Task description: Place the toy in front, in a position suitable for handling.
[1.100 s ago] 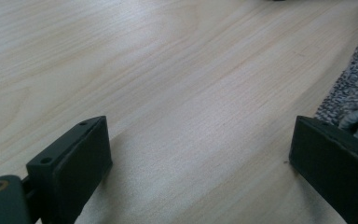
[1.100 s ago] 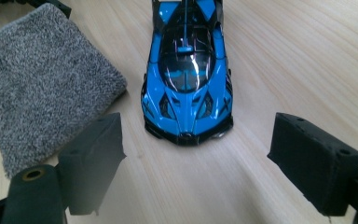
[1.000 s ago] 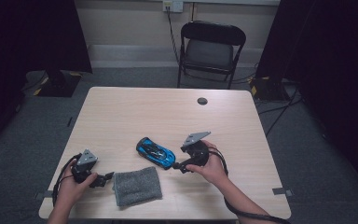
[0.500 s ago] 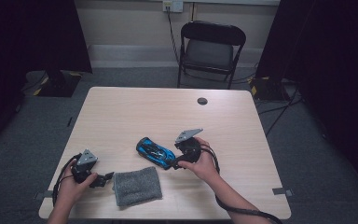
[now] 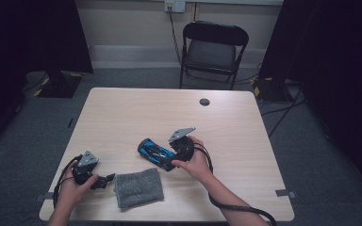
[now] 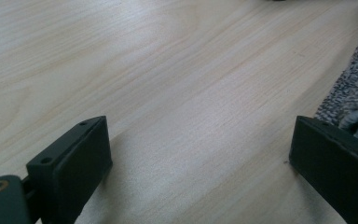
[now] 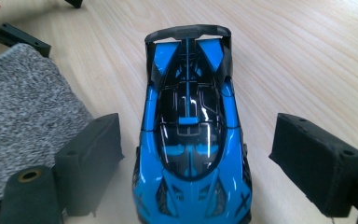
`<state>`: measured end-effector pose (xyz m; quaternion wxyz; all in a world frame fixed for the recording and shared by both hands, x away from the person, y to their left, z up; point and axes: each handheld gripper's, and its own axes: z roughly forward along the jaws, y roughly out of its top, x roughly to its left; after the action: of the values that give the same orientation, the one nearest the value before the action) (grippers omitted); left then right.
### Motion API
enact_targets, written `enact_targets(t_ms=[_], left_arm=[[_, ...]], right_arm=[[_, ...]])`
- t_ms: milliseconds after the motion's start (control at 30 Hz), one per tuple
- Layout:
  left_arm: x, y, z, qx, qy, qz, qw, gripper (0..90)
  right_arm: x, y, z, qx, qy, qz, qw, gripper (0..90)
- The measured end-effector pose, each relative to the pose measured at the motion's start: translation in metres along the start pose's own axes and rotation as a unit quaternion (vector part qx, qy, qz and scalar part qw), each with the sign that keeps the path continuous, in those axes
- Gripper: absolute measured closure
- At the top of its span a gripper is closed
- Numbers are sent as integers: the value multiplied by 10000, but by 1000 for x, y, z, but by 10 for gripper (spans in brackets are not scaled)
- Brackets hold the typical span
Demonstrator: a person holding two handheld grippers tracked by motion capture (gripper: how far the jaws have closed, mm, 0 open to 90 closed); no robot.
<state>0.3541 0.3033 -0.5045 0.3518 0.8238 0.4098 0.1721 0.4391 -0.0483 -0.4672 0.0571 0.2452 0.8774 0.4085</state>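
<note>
Right gripper view: blue toy car [image 7: 189,135] on table [image 7: 307,56], between spread jaws, ungrasped | right gripper [image 7: 196,158] released, astride car | grey cloth [image 7: 23,107] beside | left gripper [image 6: 200,154] released, near cloth

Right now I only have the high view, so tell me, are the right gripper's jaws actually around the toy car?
Observer: Yes, the right gripper stands open with the blue toy car between its jaws, neither jaw touching it.
Operator: Which end of the car faces the gripper?
Observer: The nose; the rear wing points away.
Operator: And the left gripper?
Observer: The left gripper is open over bare table, with the grey cloth beside one jaw.
</note>
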Motion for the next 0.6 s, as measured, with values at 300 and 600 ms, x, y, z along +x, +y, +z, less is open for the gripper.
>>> enact_targets(t_ms=[300, 600], left_arm=[[0, 0, 0, 0, 1, 1, 10000, 49], [0, 0, 0, 1, 0, 2, 10000, 48]], right_arm=[[-5, 5, 18, 39, 70, 9, 10000, 146], [-3, 9, 35, 88, 155, 69, 9998, 144]])
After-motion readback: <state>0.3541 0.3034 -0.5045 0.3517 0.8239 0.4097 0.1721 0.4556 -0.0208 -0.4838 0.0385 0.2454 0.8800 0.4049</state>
